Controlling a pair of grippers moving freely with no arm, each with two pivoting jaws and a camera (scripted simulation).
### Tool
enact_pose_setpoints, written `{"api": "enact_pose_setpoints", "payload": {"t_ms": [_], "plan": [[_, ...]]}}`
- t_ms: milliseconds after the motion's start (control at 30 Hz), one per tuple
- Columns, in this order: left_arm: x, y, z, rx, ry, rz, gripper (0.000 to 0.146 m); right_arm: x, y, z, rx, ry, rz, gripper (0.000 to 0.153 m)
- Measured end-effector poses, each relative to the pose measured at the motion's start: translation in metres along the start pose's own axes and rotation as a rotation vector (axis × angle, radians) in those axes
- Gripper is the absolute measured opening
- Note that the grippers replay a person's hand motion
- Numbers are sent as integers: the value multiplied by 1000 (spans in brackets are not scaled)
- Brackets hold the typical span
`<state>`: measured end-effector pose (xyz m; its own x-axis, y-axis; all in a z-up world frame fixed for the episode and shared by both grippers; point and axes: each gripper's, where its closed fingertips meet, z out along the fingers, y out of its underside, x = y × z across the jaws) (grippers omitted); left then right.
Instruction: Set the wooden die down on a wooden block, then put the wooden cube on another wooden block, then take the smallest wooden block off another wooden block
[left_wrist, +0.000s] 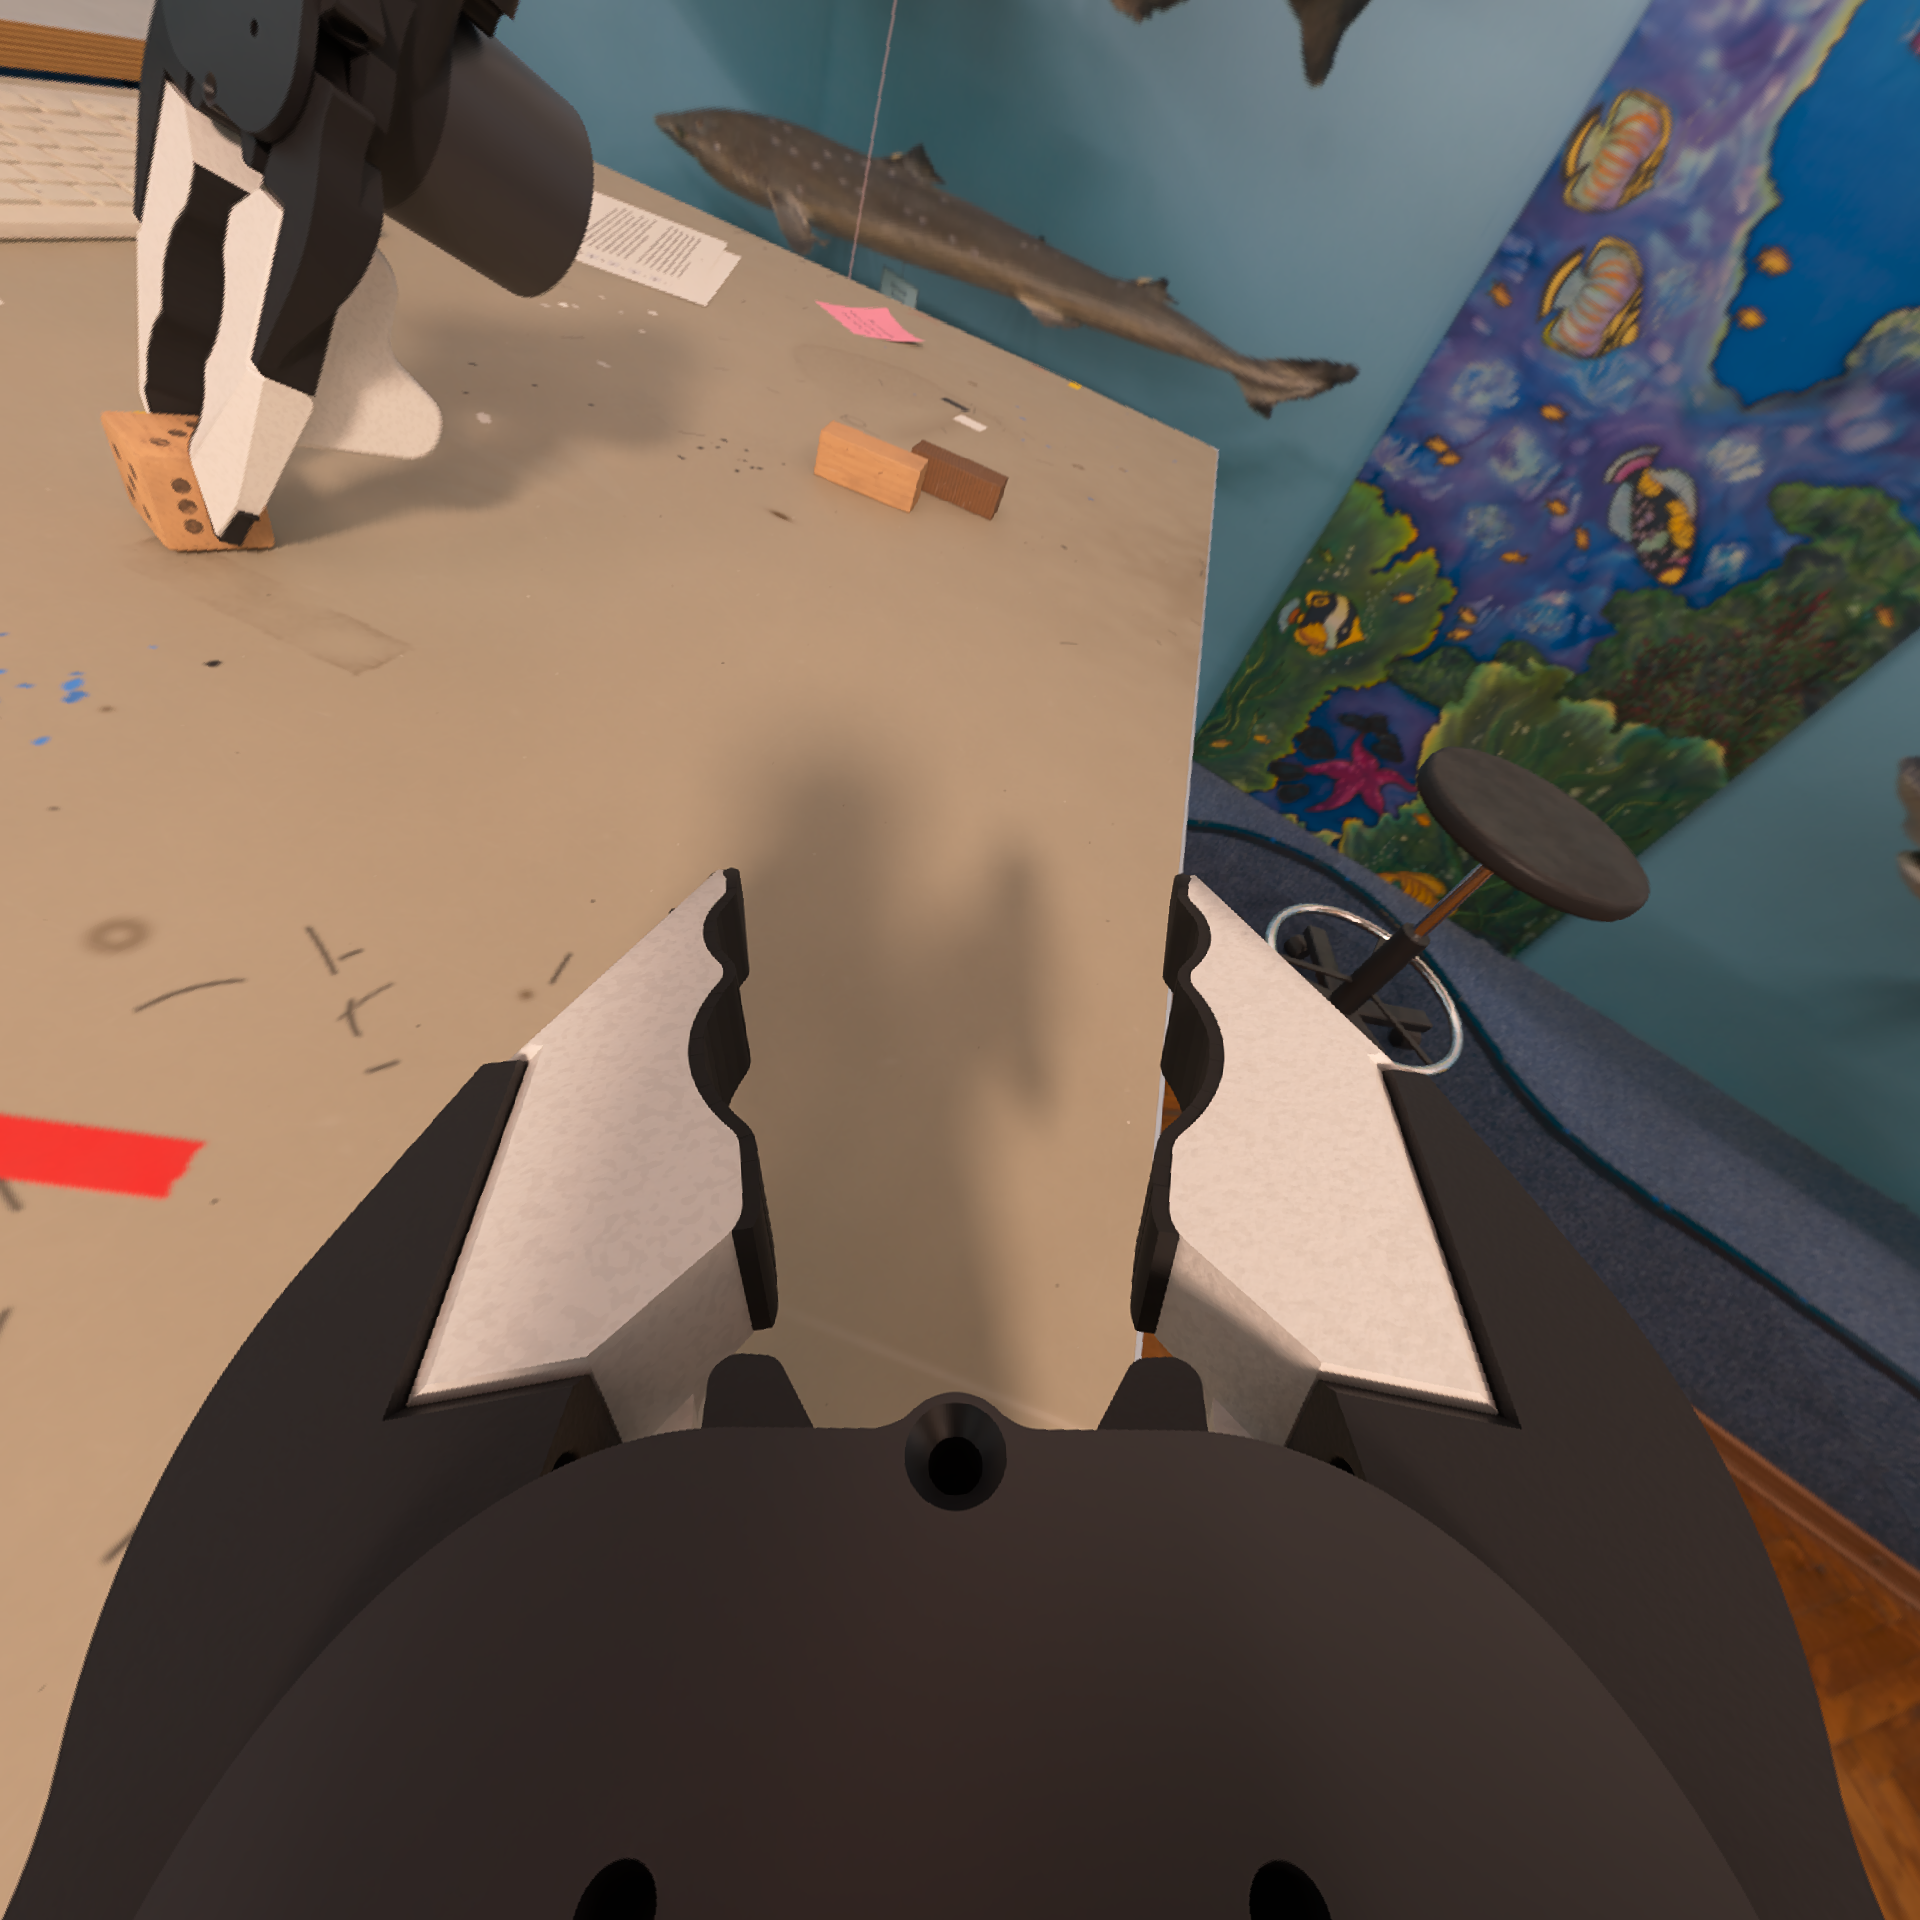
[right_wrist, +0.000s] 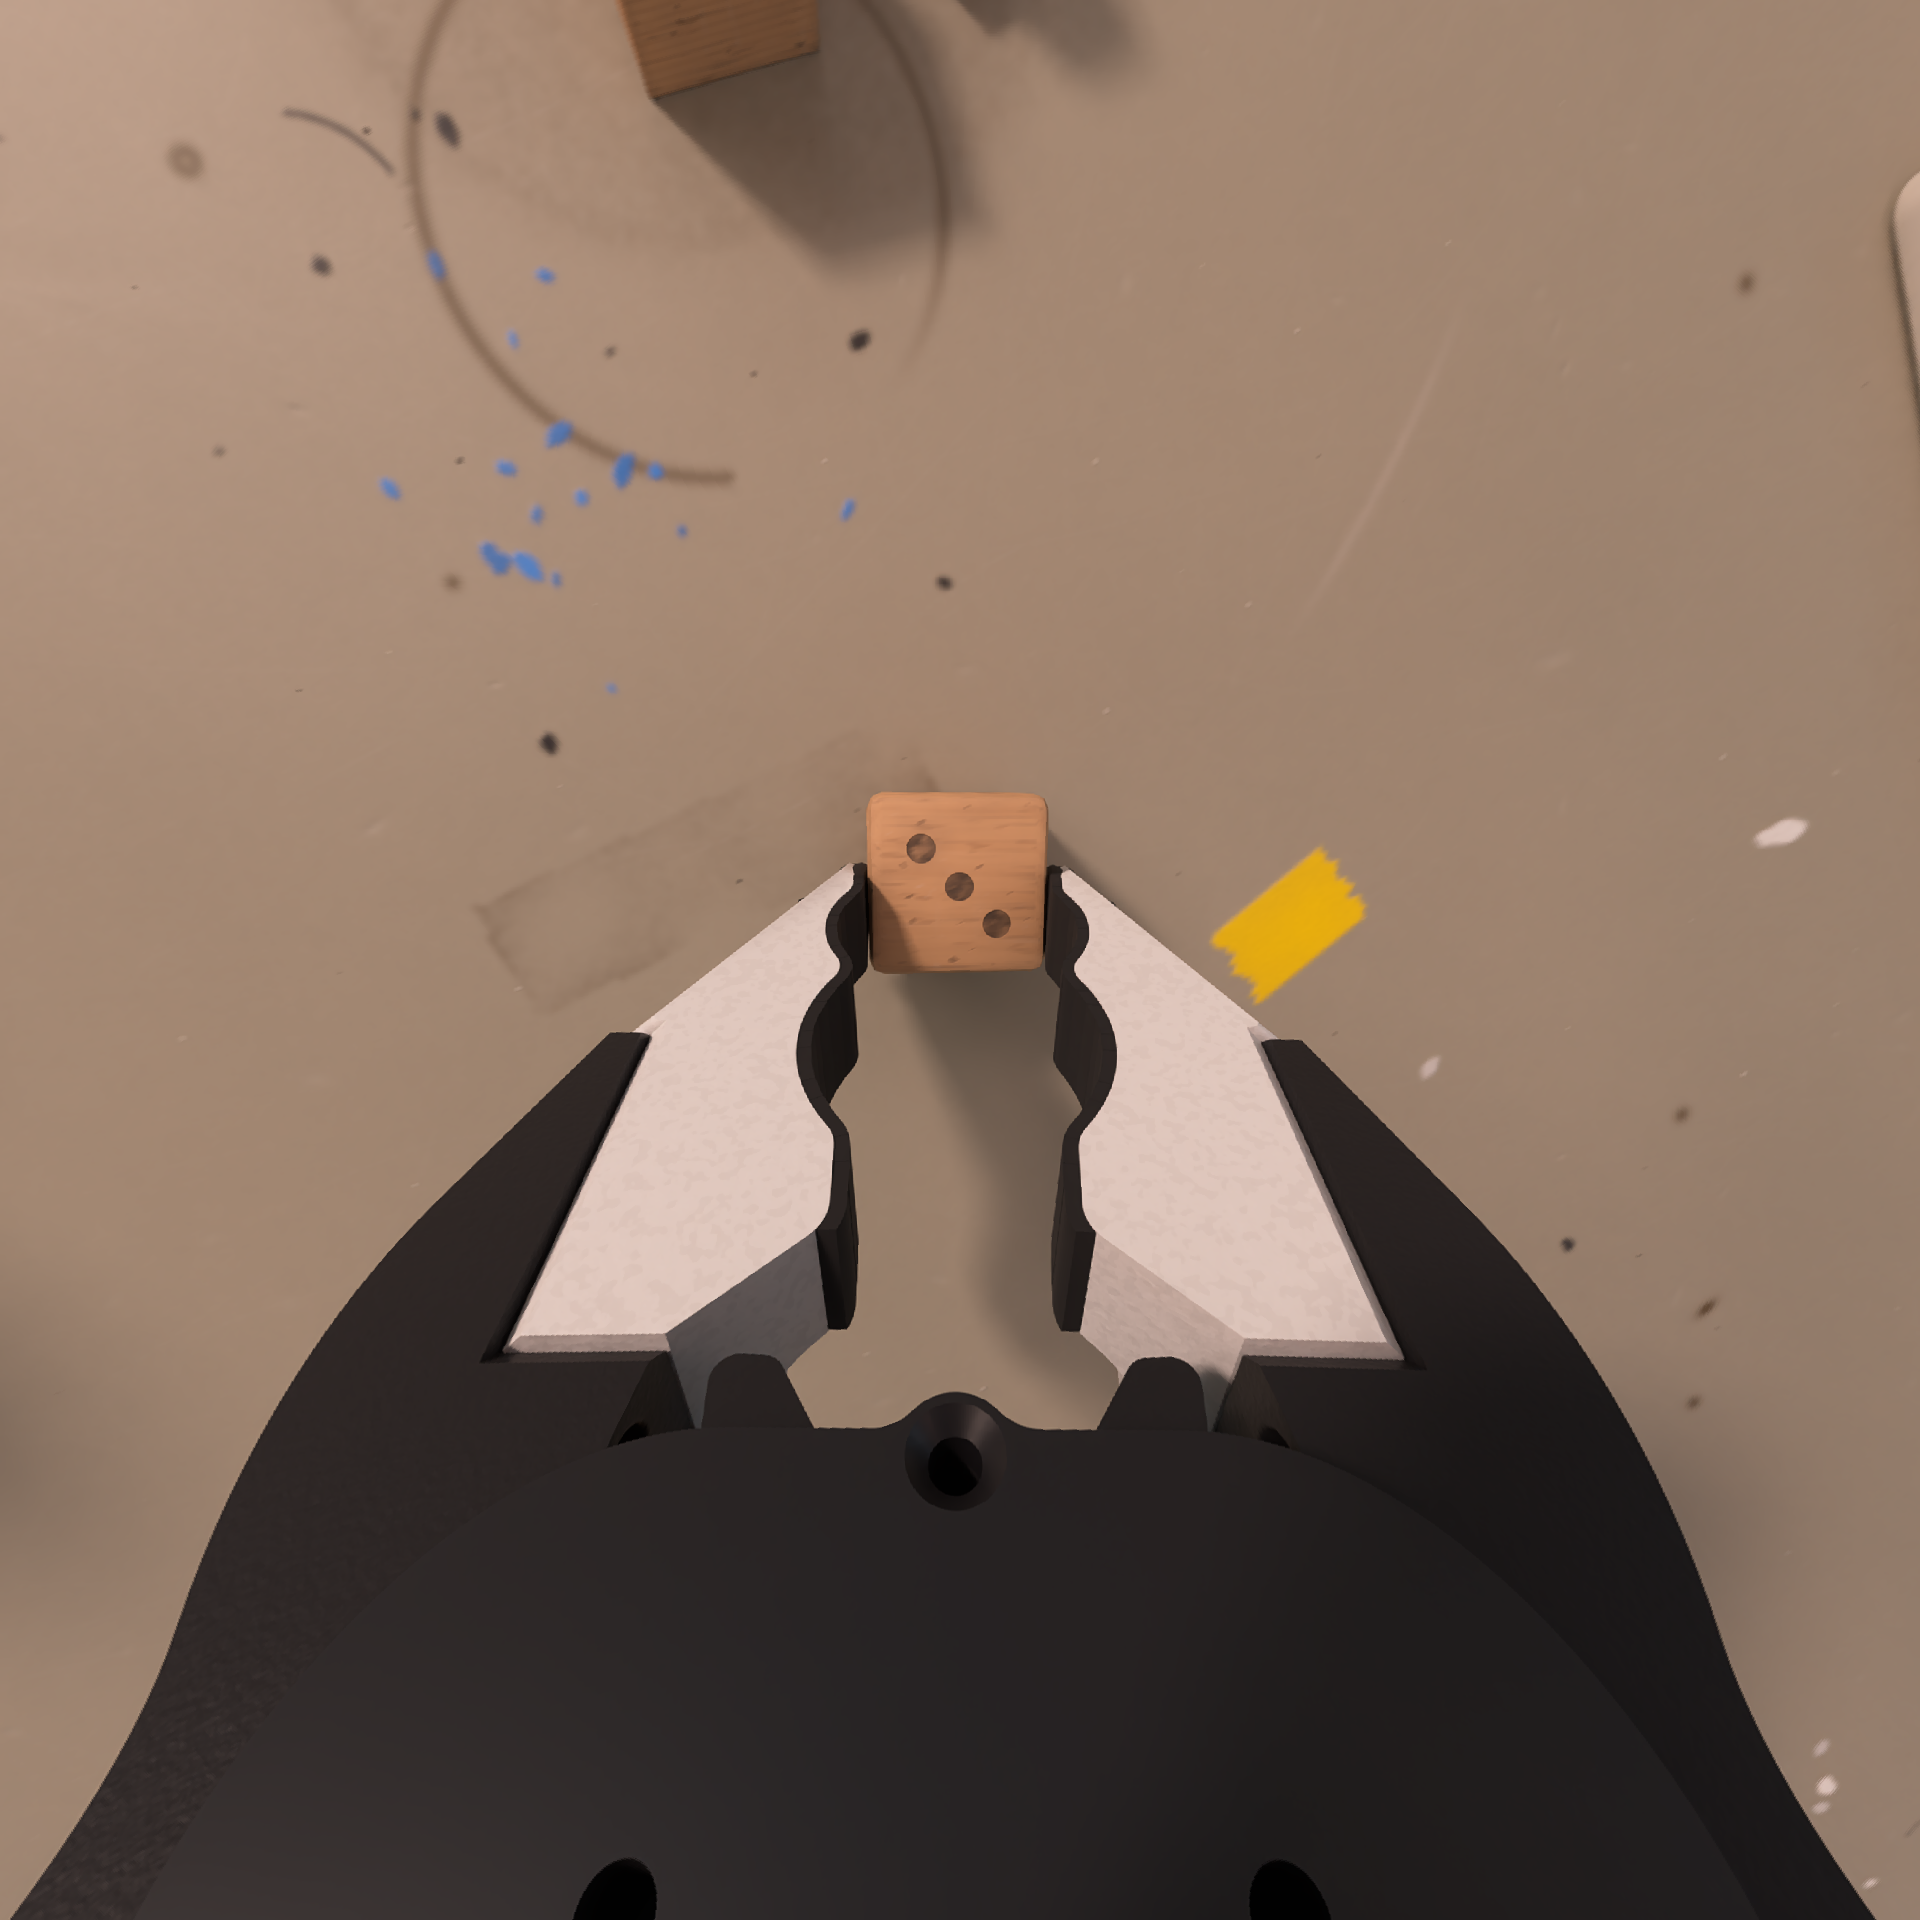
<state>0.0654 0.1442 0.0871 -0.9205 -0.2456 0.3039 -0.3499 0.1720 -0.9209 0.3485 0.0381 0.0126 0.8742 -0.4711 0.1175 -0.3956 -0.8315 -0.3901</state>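
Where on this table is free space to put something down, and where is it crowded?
Free: the wide bare stretch of table between the left gripper and the two wooden blocks, and the patch between the red tape and the wooden die. Crowded: around the die, where the right gripper closes on it.

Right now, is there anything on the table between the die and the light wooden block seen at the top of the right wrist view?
Nothing visible stands between them. The wooden die sits between the fingertips of the right gripper, and up to the light wooden block the table shows only flat stains and blue paint specks.
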Motion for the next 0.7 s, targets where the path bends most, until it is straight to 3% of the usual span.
{"api": "enact_pose_setpoints", "payload": {"t_ms": [100,200,400,467,533,700], "plan": [[4,-1,4,15,20,-16,81,-13,7,-6,-24,-2,4,33],[9,1,6,10,29,-13,78,-22,11,-33,-25,23,18,33],[17,6,5,-22,32,13,64,3,29,-166,221,110,351,33],[18,4,4,-15,31,15,60,26,68,-202,225,208,464,33],[20,1,3,4,37,16,60,46,131,-218,124,324,604,33],[26,-3,1,17,49,20,60,41,273,-208,-114,336,908,33]]}}
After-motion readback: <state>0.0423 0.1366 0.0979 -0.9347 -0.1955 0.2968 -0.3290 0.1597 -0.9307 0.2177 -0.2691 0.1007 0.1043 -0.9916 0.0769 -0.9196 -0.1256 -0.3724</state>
